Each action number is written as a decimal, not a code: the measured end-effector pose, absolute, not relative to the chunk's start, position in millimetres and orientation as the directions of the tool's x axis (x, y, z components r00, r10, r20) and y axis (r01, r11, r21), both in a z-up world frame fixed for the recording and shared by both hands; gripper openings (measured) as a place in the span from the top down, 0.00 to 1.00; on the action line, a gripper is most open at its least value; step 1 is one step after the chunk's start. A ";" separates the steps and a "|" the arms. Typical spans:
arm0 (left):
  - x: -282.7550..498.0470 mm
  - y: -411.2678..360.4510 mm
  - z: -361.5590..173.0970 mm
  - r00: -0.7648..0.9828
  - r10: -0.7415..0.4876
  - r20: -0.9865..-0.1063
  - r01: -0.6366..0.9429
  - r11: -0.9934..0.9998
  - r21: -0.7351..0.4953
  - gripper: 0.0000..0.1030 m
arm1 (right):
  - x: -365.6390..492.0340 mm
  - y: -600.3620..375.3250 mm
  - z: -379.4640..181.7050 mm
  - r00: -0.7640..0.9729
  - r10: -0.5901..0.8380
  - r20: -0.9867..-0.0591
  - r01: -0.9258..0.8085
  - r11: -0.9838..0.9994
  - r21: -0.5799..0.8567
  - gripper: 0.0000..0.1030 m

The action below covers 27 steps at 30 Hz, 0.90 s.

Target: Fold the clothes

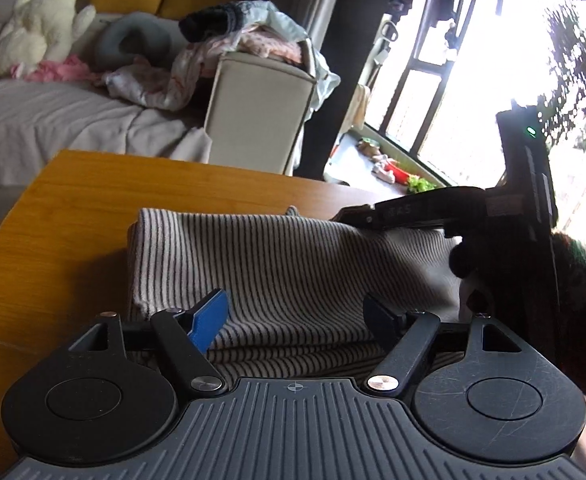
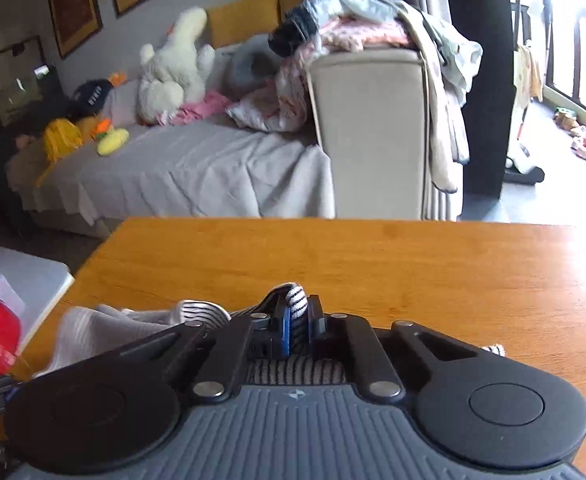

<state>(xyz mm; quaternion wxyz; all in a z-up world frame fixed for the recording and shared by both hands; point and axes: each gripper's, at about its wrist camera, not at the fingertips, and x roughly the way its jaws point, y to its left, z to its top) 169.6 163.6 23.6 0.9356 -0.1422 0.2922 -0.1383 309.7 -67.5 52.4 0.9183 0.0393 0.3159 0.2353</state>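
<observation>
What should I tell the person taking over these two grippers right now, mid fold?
Left gripper: open, hovering over the near edge of the striped garment, gripping nothing.
Right gripper: shut on a bunched edge of the striped garment.
Location: the garment lies partly folded on the wooden table, doubled into layers.
Done: at least one fold is in.
Left: finish the fold, release, smooth it. More unfolded clothes are heaped on the sofa armrest.
</observation>
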 end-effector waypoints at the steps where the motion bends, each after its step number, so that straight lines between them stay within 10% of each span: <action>1: 165.9 173.6 30.5 0.791 -0.353 -0.499 0.157 0.906 -0.393 0.17 | 295.5 -74.1 64.2 0.687 0.491 -0.535 -0.436 0.868 0.237 0.93; 15: 134.5 195.4 98.0 0.850 -0.285 -0.443 0.123 0.925 -0.359 0.07 | 120.1 -124.0 22.9 0.519 0.570 -0.637 -0.545 0.795 0.268 0.93; 20: 128.6 173.2 91.8 0.815 -0.284 -0.504 0.167 0.950 -0.265 0.46 | 103.8 -152.1 61.6 0.595 0.612 -0.522 -0.556 0.782 0.283 0.74; 27: 102.0 168.2 60.9 0.742 -0.248 -0.623 0.205 0.969 -0.141 0.45 | 123.8 -147.6 67.4 0.666 0.561 -0.492 -0.515 0.823 0.242 0.48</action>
